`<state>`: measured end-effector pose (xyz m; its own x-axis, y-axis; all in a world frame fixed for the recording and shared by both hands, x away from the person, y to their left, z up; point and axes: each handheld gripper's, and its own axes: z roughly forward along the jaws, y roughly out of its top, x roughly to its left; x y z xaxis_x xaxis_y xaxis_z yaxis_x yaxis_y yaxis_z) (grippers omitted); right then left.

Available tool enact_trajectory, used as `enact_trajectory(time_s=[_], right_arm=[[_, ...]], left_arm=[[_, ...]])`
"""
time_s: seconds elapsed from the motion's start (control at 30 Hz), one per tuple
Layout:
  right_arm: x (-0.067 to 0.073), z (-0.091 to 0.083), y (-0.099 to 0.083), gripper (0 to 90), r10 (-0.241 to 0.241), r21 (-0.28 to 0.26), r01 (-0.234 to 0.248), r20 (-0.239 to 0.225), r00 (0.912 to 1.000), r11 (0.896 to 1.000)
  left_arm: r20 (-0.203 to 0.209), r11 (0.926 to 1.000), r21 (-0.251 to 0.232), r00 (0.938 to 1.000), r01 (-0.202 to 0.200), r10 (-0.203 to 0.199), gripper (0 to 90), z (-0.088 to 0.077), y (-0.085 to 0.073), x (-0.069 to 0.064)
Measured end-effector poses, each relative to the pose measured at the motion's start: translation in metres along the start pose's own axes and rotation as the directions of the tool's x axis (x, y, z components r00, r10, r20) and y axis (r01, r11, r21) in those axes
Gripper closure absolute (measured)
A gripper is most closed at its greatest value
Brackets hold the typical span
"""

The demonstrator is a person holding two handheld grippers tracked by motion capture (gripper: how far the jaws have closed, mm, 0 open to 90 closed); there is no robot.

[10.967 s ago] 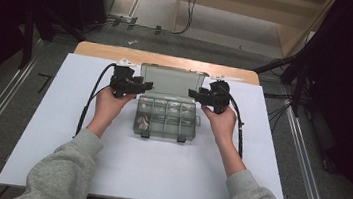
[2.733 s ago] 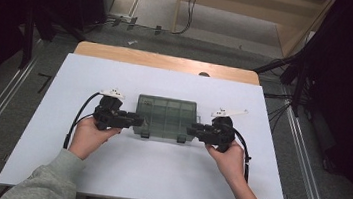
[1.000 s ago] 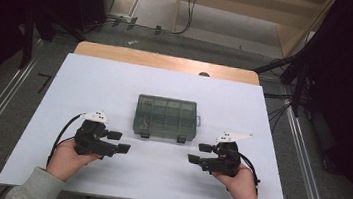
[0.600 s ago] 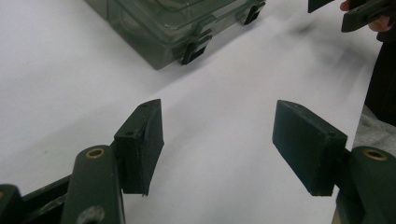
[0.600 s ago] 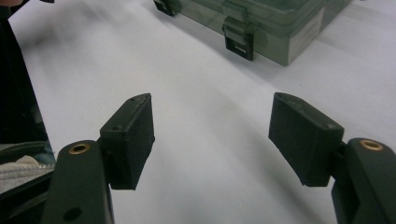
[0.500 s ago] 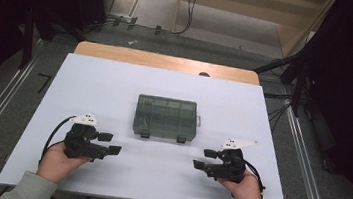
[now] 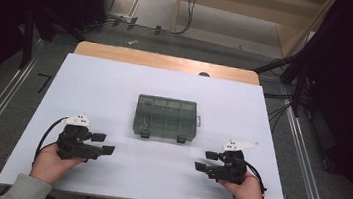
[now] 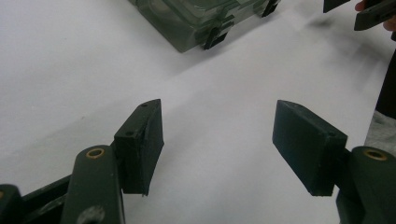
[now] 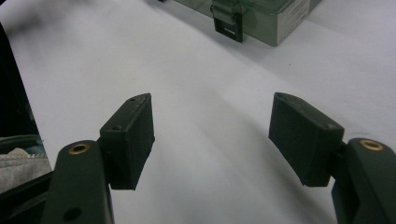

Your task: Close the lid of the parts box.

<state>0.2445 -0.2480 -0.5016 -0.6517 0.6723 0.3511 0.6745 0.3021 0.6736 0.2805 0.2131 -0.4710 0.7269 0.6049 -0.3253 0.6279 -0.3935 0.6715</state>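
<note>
A closed, smoky-green compartment box (image 7: 166,118) lies mid-table with two dark latches on its near side. My left gripper (image 7: 104,142) rests low at the near left, apart from the box, pointing right. In the left gripper view its jaws (image 8: 217,121) stand open over bare white surface, with the box (image 8: 196,18) farther off. My right gripper (image 7: 205,160) sits at the near right, pointing left, also open with nothing between its jaws (image 9: 212,119). One latch (image 9: 227,21) of the box (image 9: 266,14) shows ahead of it.
A white sheet (image 7: 115,87) covers the table, with a wooden edge (image 7: 169,61) at the far side. Floor rails and cables run along both sides. In the left gripper view, the other gripper's jaw tips (image 8: 369,11) show at the top right.
The box lid, open at first, is now shut. Both grippers have left the box's sides and drawn back to the near edge. In the last second the left one slid slightly left and nearer.
</note>
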Motion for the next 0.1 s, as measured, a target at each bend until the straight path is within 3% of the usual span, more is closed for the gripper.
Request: enact_trajectory(time_s=[0.1], right_arm=[[-0.0008,0.0004,0.0000,28.1,0.002,-0.002,-0.002,0.002,1.0000,1.000]], left_arm=[[-0.021,0.9998,0.005,0.9996,0.017,-0.017,29.7,0.0010,0.0000,0.0040]])
